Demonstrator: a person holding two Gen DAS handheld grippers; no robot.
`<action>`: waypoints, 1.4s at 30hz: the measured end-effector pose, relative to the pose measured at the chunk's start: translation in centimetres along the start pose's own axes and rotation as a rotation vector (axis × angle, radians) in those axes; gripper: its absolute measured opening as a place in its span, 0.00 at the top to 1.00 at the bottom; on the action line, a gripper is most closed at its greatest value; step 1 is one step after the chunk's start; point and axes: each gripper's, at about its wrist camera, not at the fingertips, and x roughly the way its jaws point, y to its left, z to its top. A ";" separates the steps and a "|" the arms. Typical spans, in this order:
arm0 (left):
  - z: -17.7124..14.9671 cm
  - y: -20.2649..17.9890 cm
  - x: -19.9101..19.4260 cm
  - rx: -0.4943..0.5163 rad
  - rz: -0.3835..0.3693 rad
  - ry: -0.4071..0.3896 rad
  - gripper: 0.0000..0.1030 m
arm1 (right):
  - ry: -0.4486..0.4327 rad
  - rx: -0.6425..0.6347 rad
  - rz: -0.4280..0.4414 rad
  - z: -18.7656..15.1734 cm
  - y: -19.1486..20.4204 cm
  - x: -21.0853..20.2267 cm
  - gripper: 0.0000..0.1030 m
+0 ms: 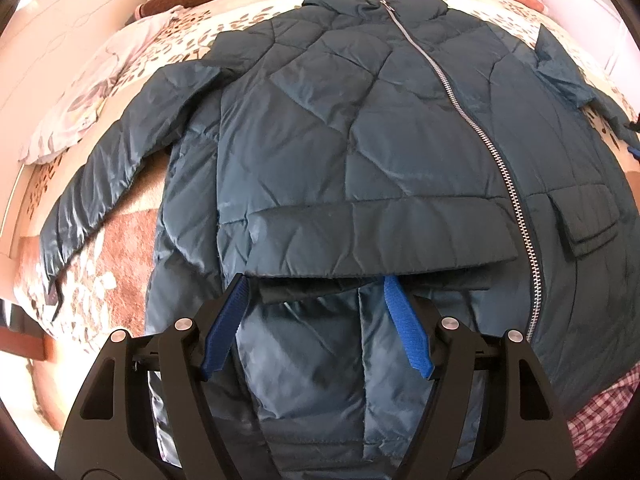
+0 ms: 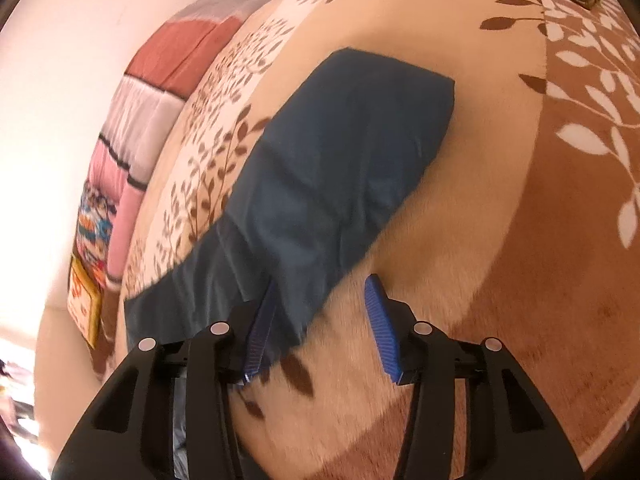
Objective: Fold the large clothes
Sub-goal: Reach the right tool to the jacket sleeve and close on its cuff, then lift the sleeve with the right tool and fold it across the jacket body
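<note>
Jacket [image 1: 360, 140] lies on bed [image 2: 520, 220]; both grippers' fingers [image 1: 408, 328] parted, gripping nothing.

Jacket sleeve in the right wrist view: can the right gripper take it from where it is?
Probably yes. The sleeve lies flat on the blanket, uncovered, its edge already between the right gripper's open jaws.

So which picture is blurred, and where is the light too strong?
Right wrist view: motion blur on the dark teal padded sleeve, white glare at the left edge. Left wrist view: sharp, strong fisheye bending, soft sheen on the dark teal quilted jacket.
</note>
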 end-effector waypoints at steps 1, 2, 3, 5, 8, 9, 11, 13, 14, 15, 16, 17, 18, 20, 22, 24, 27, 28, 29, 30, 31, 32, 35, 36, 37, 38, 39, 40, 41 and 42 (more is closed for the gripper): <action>0.0 0.0 0.0 0.002 0.002 0.000 0.32 | -0.014 0.003 -0.003 0.3 0.0 0.2 0.59; 0.0 0.0 0.1 0.002 0.004 0.002 0.32 | -0.023 0.005 -0.006 0.4 -0.2 0.4 0.63; 0.0 0.0 0.1 0.000 0.004 0.004 0.32 | -0.030 0.009 -0.013 0.5 -0.3 0.5 0.72; 0.0 0.0 0.1 -0.003 0.003 0.004 0.32 | -0.034 0.020 -0.006 0.8 -0.7 0.7 0.85; -0.1 0.1 0.0 -0.006 -0.005 0.001 0.32 | -0.071 -0.009 0.038 1.0 -0.3 -0.5 0.93; -0.1 0.1 0.0 -0.008 -0.008 0.000 0.32 | -0.087 -0.034 0.051 1.0 0.3 -0.9 0.94; -0.2 0.2 0.0 -0.013 -0.015 -0.003 0.32 | -0.121 -0.101 0.074 1.0 1.8 -2.4 0.94; -0.4 0.3 0.0 -0.023 -0.028 -0.011 0.32 | -0.156 -0.167 0.100 0.9 3.5 -4.1 0.94; -0.4 0.4 0.0 -0.028 -0.034 -0.014 0.32 | -0.169 -0.192 0.113 0.8 4.4 -4.7 0.94; -0.5 0.6 -0.1 -0.034 -0.044 -0.022 0.32 | -0.183 -0.223 0.131 0.6 5.5 -5.5 0.94; -0.6 0.7 -0.2 -0.039 -0.053 -0.030 0.32 | -0.193 -0.249 0.150 0.5 6.5 -6.2 0.94; -0.6 0.9 -0.3 -0.044 -0.061 -0.037 0.32 | -0.204 -0.281 0.176 0.2 8.0 -7.0 0.94; -0.7 1.0 -0.5 -0.048 -0.070 -0.045 0.32 | -0.213 -0.310 0.197 -0.1 9.3 -7.7 0.94; -1.0 1.5 -1.0 -0.058 -0.095 -0.071 0.32 | -0.229 -0.373 0.238 -1.0 12.5 -8.8 0.94; -1.1 1.9 -1.5 -0.062 -0.109 -0.098 0.32 | -0.227 -0.436 0.286 -2.3 15.3 -9.8 0.94; -1.3 2.3 -2.0 -0.066 -0.119 -0.127 0.32 | -0.219 -0.512 0.333 -4.0 18.6 -10.8 0.94; -1.5 3.1 -2.4 -0.087 -0.144 -0.149 0.32 | -0.186 -0.620 0.394 -7.1 23.1 -11.6 0.94; -1.6 3.6 -2.5 -0.099 -0.155 -0.159 0.32 | -0.168 -0.664 0.416 -8.6 24.8 -11.6 0.94; -1.8 3.9 -2.5 -0.107 -0.159 -0.165 0.32 | -0.153 -0.690 0.428 -9.6 25.7 -11.6 0.94; -1.9 4.2 -2.6 -0.114 -0.163 -0.170 0.32 | -0.130 -0.728 0.445 -11.2 27.0 -11.5 0.94; -2.0 4.7 -2.7 -0.126 -0.167 -0.176 0.32 | -0.113 -0.753 0.455 -12.3 27.7 -11.3 0.94; -2.2 5.1 -2.6 -0.137 -0.171 -0.181 0.32 | -0.080 -0.795 0.474 -14.2 29.0 -10.9 0.94; -2.6 6.5 -2.6 -0.172 -0.181 -0.192 0.32 | -0.004 -0.867 0.502 -18.1 31.0 -9.7 0.95; -2.7 6.9 -2.6 -0.182 -0.184 -0.195 0.32 | 0.024 -0.895 0.507 -19.7 31.6 -9.2 0.95; -2.8 7.1 -2.5 -0.189 -0.185 -0.196 0.32 | 0.045 -0.913 0.507 -20.8 32.0 -8.7 0.95; -3.0 7.5 -2.4 -0.199 -0.187 -0.198 0.32 | 0.084 -0.935 0.504 -22.4 32.4 -7.9 0.95; -3.1 7.9 -2.3 -0.210 -0.190 -0.200 0.32 | 0.116 -0.948 0.501 -23.7 32.8 -7.2 0.95; -3.2 8.1 -2.2 -0.217 -0.192 -0.201 0.32 | 0.147 -0.963 0.494 -25.1 32.9 -6.5 0.95; -3.3 8.4 -2.1 -0.225 -0.194 -0.201 0.32 | 0.174 -0.980 0.486 -26.5 33.1 -5.9 0.95; -3.4 8.7 -2.0 -0.233 -0.196 -0.201 0.32 | 0.208 -1.002 0.474 -28.0 33.0 -4.9 0.95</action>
